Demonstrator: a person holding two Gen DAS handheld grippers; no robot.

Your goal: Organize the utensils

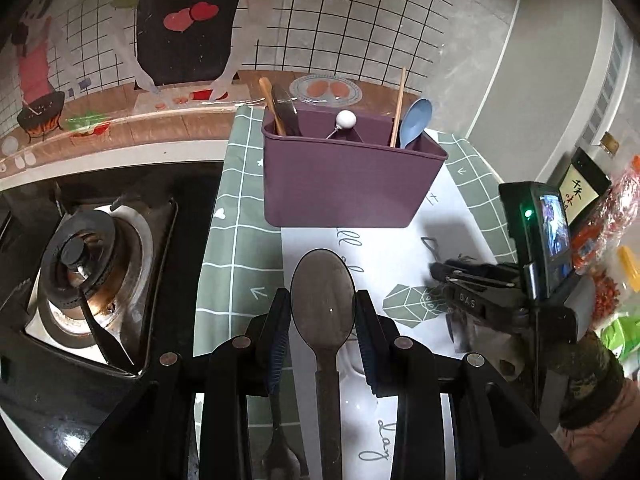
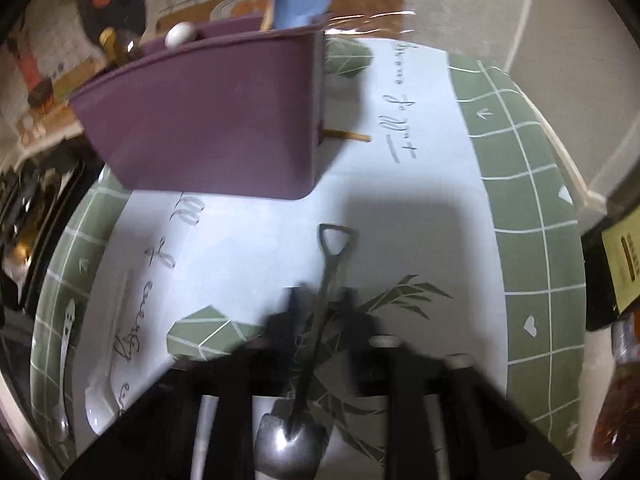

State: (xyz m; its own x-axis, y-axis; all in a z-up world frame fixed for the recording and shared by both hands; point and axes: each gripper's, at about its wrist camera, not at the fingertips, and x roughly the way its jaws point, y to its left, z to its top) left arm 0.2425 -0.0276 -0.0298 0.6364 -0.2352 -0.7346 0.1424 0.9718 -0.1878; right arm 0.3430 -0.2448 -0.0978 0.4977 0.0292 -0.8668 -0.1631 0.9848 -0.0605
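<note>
Dark spoon point(image 1: 322, 304) between left claw point(image 1: 322, 308) fingers, bowl forward, gripped. Shovel-shaped spoon point(image 2: 316, 332) pinched in right claw point(image 2: 320, 300), handle forward. Purple caddy point(image 1: 348, 176) ahead of both, holding blue spoon point(image 1: 416, 120), chopstick point(image 1: 399, 106).

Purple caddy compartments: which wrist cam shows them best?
Left wrist. It looks down over the purple caddy rim, so the dividers show, with the blue spoon and a chopstick in the right section. The right wrist view is blurred and low: mostly the outer wall, spoon poking above.

Both wrist views close, facing the purple caddy point(image 1: 352, 176).
</note>
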